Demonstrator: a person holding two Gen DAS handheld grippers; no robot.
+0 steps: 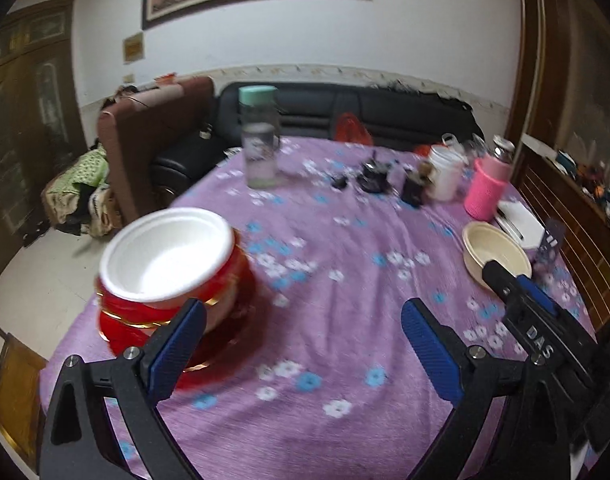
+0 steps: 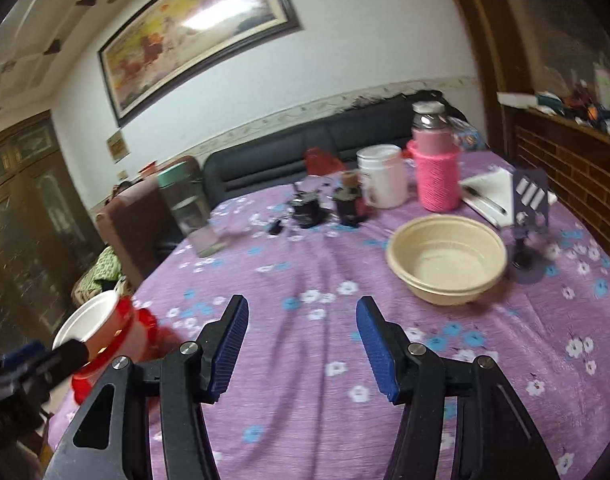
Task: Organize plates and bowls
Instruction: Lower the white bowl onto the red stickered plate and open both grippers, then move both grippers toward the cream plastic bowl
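A white foam bowl (image 1: 169, 256) tops a stack of red, gold-rimmed bowls (image 1: 125, 312) that stands on a red plate (image 1: 213, 356) near the table's left edge. My left gripper (image 1: 305, 344) is open and empty just right of that stack, its left finger in front of the plate. A beige bowl (image 2: 445, 260) stands on the right side of the table. My right gripper (image 2: 303, 332) is open over bare cloth, short and left of the beige bowl (image 1: 493, 248). The right gripper's tip (image 1: 505, 280) overlaps that bowl's near rim in the left wrist view. The stack (image 2: 105, 332) shows blurred at far left.
A purple floral cloth (image 1: 325, 380) covers the round table. At the back stand a teal-capped bottle (image 1: 259, 140), a white mug (image 2: 383, 176), a pink-sleeved flask (image 2: 437, 168) and small dark items (image 2: 309, 208). A notepad with pen (image 2: 489, 196) and a small stand (image 2: 529, 216) lie right.
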